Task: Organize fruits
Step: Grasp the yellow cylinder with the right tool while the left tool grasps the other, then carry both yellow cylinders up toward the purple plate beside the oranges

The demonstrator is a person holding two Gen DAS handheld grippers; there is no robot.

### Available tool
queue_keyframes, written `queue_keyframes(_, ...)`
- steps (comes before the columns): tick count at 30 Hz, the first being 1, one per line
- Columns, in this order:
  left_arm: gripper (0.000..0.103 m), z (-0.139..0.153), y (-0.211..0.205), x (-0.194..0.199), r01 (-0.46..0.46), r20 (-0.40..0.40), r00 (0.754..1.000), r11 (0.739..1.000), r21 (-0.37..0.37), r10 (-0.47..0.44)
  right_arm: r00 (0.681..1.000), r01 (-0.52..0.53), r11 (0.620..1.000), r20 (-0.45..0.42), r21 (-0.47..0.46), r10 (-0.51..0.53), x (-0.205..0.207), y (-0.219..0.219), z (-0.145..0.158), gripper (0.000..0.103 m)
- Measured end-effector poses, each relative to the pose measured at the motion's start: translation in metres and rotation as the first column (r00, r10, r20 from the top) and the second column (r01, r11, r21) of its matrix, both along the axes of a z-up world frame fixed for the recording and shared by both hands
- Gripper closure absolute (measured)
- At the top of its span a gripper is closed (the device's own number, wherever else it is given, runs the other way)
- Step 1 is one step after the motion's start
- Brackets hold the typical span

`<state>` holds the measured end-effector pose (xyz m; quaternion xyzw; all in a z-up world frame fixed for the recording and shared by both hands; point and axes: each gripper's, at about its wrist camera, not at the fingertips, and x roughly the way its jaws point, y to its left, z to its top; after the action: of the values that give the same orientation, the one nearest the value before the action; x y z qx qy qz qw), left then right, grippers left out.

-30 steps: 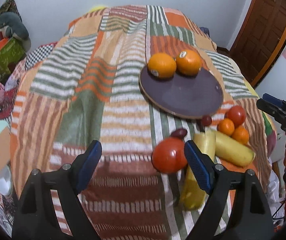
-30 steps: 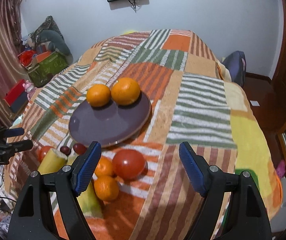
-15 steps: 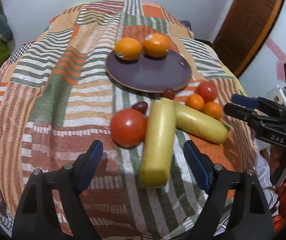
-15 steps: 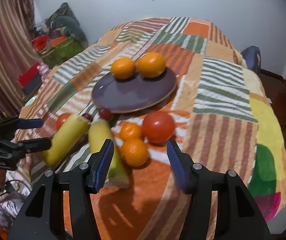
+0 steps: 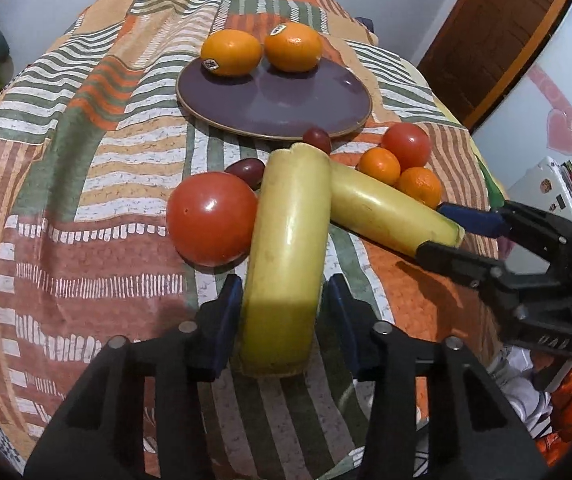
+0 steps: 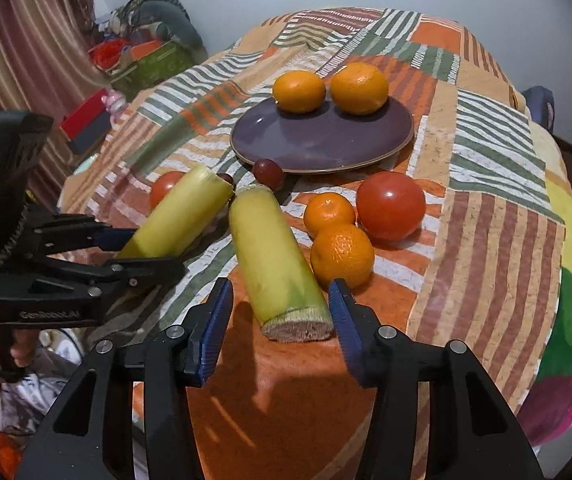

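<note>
Yellow stalk [image 5: 286, 256] lengthwise inside left claw [image 5: 286, 316], jaws closing, pads about touching. Second stalk [image 6: 276, 264] likewise inside right claw [image 6: 280, 316], closing, slight gap.

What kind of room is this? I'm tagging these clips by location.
Probably a bedroom: the fruit lies on a patchwork bedspread over what looks like a bed, with a wooden door and bags piled by a striped curtain.
</note>
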<state>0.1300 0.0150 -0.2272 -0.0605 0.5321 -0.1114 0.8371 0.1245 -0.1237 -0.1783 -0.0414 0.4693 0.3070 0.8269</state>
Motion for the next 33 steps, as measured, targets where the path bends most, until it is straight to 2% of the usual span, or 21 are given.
queue_keyframes(4,0.065,0.000,0.004,-0.002,0.001,-0.001,1.000,1.000,-0.028,-0.001,1.000,-0.006,1.000,0.017,-0.024,0.006,0.001,0.002,-0.003,0.062)
queue_keyframes(7,0.067,0.003,0.001,-0.007,0.026,0.005,1.000,1.000,-0.016,-0.026,1.000,-0.009,1.000,0.010,-0.006,0.009,-0.001,-0.003,-0.002,0.064)
queue_keyframes(14,0.068,0.007,0.000,-0.021,0.059,-0.002,0.998,0.998,-0.003,-0.059,0.998,-0.053,0.998,0.024,-0.045,0.054,-0.018,-0.011,0.006,0.068)
queue_keyframes(20,0.068,0.005,0.001,-0.024,0.075,-0.024,0.997,0.997,-0.005,-0.076,0.997,-0.079,0.995,0.001,-0.056,0.080,-0.022,-0.017,0.008,0.068)
queue_keyframes(25,0.068,0.008,0.000,-0.015,0.064,-0.009,0.998,0.998,-0.001,-0.064,0.998,-0.050,0.998,-0.048,-0.027,0.049,-0.003,-0.013,0.004,0.066)
queue_keyframes(33,0.068,0.002,-0.003,-0.002,0.065,-0.013,0.998,0.998,0.005,-0.065,0.995,-0.096,0.994,-0.039,-0.048,0.094,0.007,0.007,0.001,0.065)
